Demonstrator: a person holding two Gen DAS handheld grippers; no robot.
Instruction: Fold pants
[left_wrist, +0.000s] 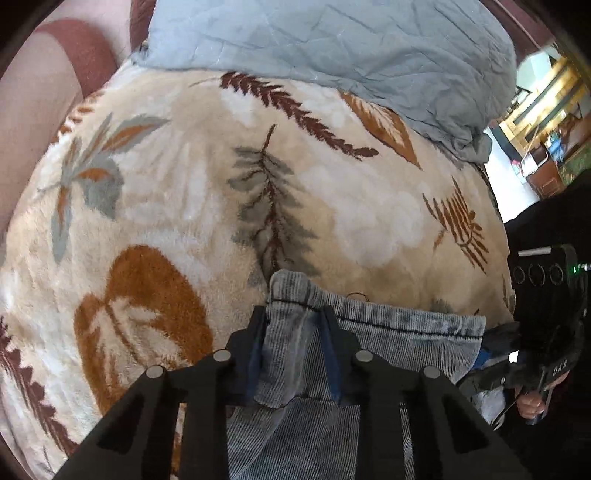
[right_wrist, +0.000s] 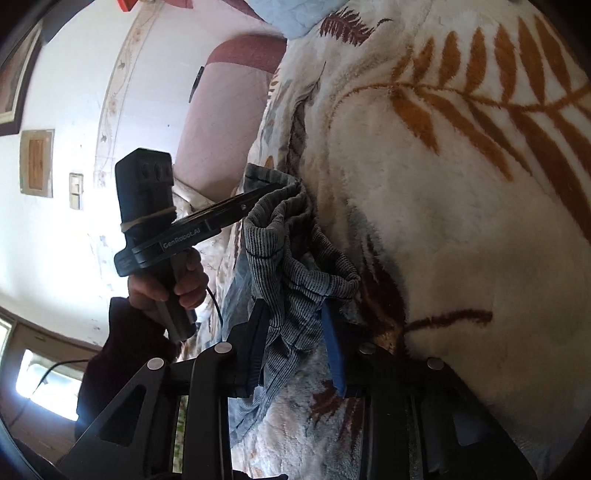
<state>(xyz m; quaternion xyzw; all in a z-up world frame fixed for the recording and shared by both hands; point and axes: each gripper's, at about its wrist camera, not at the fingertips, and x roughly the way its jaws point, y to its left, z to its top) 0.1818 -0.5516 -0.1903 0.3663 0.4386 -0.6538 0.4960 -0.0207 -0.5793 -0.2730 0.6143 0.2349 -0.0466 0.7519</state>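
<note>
Corduroy pants (left_wrist: 369, 325) are pinched at the hem between the fingers of the left tool (left_wrist: 293, 314) and bunched within the right tool (right_wrist: 295, 314), ahead on the leaf-patterned blanket (left_wrist: 207, 192).

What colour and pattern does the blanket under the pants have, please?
Cream plush blanket with rust-brown and grey leaf prints, clearest in the left wrist view.

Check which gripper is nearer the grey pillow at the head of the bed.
Left, as far as the views show. The left gripper grips the pants hem facing the grey pillow; the right gripper grips the hem's other corner, farther off.
</note>
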